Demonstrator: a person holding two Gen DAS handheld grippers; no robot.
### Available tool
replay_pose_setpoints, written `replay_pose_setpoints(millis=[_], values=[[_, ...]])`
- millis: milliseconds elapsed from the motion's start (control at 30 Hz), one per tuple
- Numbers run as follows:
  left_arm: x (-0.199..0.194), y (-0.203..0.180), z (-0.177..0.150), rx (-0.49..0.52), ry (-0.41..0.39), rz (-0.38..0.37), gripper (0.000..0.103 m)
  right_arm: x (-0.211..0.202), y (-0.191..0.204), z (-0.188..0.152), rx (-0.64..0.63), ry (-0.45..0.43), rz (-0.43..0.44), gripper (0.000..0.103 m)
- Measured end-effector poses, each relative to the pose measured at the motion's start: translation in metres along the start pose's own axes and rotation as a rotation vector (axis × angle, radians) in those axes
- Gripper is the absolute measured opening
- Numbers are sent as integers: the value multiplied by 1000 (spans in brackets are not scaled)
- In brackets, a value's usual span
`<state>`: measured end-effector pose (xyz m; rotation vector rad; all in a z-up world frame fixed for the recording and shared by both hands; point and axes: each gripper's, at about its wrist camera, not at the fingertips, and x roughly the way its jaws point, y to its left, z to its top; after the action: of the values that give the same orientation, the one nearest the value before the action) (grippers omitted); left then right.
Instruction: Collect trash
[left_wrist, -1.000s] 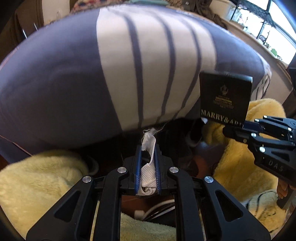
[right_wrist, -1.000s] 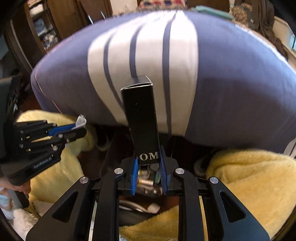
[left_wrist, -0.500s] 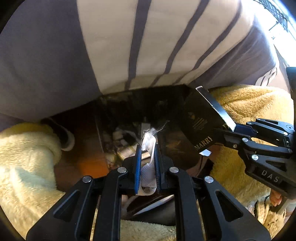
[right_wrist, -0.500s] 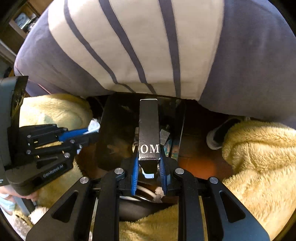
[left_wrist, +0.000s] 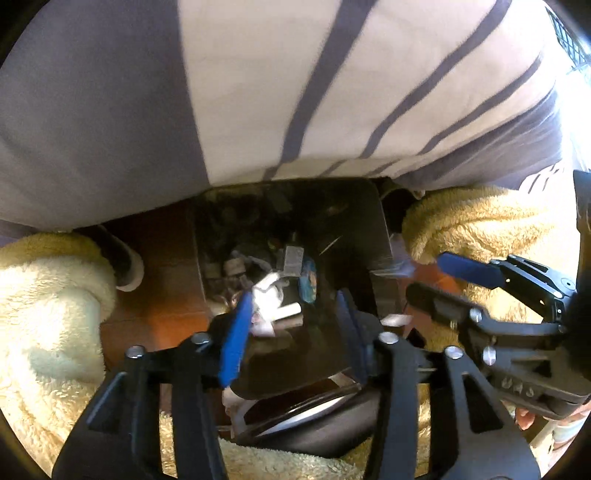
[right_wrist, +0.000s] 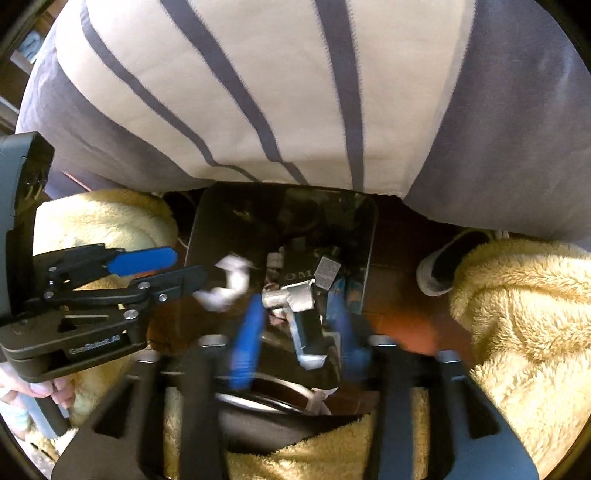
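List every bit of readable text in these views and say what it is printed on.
"OM": on the black box lying in the bin.
"GenRobot.AI": on the body of the left gripper, blurred.
"DAS": on the body of the right gripper, faint.
The grey label in the bin has print too small to read.

Glossy black plastic bin (right_wrist: 284, 206), fuzzy yellow fleece (right_wrist: 517, 314), smooth striped cloth (left_wrist: 258, 92), crumpled white paper (right_wrist: 229, 284)
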<state>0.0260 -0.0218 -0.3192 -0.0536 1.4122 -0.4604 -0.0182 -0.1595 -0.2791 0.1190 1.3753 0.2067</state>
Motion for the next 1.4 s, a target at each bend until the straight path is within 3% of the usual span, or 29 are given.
replay_pose_setpoints(millis=[67, 133, 233, 333, 533, 733, 867, 933, 1067, 1200, 1400], values=[[-7, 0, 1, -6, -23, 11, 53, -5, 0, 0, 1, -14, -8, 57], [-19, 0, 1, -7, -55, 33, 66, -11, 0, 0, -4, -31, -24, 65], [-34, 0, 3, -7, -97, 50, 77, -21, 0, -1, -15, -59, -41, 80], [-57, -1, 2, 1, -154, 76, 84, -34, 2, 0, -22, -92, -53, 89], [-109, -5, 1, 19, -284, 125, 94, -78, 3, 5, -29, -210, -86, 96], [-194, -25, 4, 64, -502, 176, 95, -177, 4, 15, -24, -500, -150, 99], [-256, -48, 2, 109, -676, 226, 95, -256, 15, 14, -39, -728, -199, 99], [-287, -60, -1, 122, -771, 256, 95, -281, 20, 12, -42, -803, -213, 99], [-327, -77, -8, 146, -895, 291, 95, -338, 30, 4, -10, -995, -280, 99], [-356, -99, -16, 182, -995, 344, 95, -370, 35, -2, -1, -1111, -349, 99], [-377, -114, -24, 179, -1088, 374, 95, -400, 30, -14, 33, -1202, -327, 99]])
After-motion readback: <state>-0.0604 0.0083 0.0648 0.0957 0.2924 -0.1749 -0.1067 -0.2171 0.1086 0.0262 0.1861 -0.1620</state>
